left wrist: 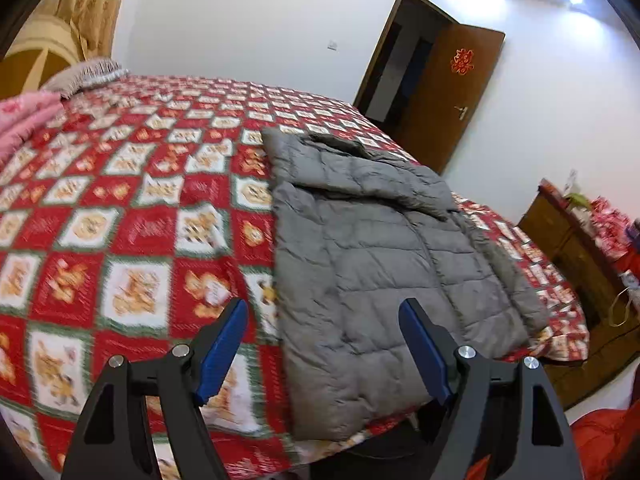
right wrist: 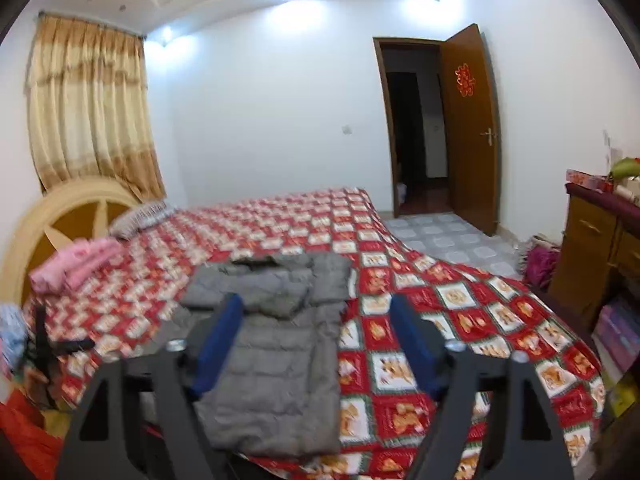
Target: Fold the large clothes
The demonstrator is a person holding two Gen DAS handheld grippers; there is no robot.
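A grey quilted puffer jacket (left wrist: 372, 264) lies on the bed with its sides and a sleeve folded in, forming a long strip that reaches the near edge. It also shows in the right wrist view (right wrist: 276, 344). My left gripper (left wrist: 324, 308) is open and empty, held above the jacket's near end. My right gripper (right wrist: 318, 304) is open and empty, raised above the jacket's near part. Both have blue pads.
The bed wears a red patterned quilt (left wrist: 132, 216). Folded pink clothes (right wrist: 76, 264) and a pillow (right wrist: 138, 216) lie near the headboard (right wrist: 60, 216). A wooden cabinet (right wrist: 592, 248) stands on the right. An open door (right wrist: 468, 128) is at the back.
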